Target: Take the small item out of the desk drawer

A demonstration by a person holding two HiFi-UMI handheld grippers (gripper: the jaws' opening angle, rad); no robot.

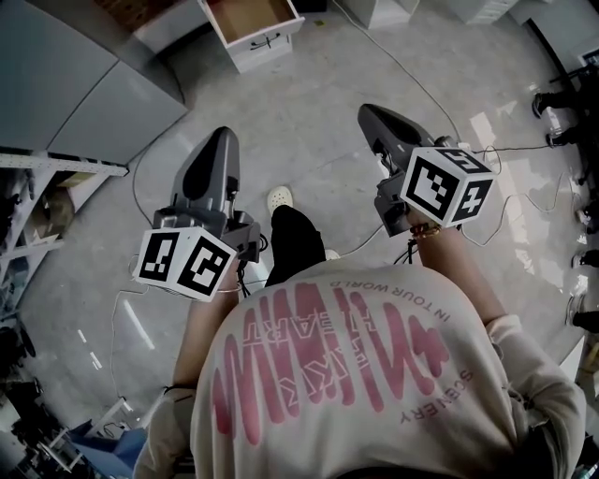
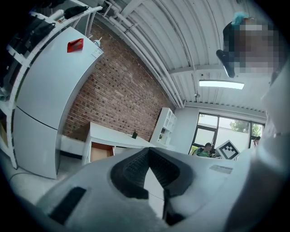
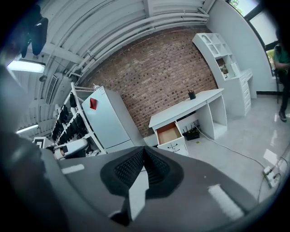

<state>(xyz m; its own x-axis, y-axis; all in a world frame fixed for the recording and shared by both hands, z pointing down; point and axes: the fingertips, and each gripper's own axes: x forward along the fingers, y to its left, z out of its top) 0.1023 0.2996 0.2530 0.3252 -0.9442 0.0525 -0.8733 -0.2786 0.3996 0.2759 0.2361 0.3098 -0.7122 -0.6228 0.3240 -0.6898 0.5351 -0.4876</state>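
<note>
A: Status. Where are you relative to the drawer?
B: You're well short of it. The drawer [image 1: 251, 19] is pulled out from under the worktop [image 3: 190, 105], open side up, with its front panel facing you. There's bare floor [image 1: 309, 112] between your shoe [image 1: 279, 198] and the drawer.
A: And the item?
B: Can't spot it. Every view shows only the drawer's brown bottom. It's either too small at this range or tucked behind the front panel. The task puts it in the drawer, so I count it as not out yet.
A: Jaws?
B: Your left gripper [image 1: 221, 138] has its jaws closed tip to tip with nothing between them. Your right gripper [image 1: 368, 112] is the same, fully closed and empty. You hold both out ahead, side by side, noses toward the drawer. That reads as a carry pose for the approach, not a grasp.
A: Why closed?
B: My guess is there's nothing to hold yet, and closed tips snag less. You'll have to open one pair before reaching in.
A: Which pair?
B: The right gripper view has the drawer almost straight above its jaws. The left gripper view has it off to the left. Right looks better lined up, but that's judgement only.
A: Hazards?
B: A cable [image 3: 224, 142] runs over the floor right of the drawer, so mind your feet. Come into the drawer from above with the tips angled down, or you'll likely hit the front panel.
</note>
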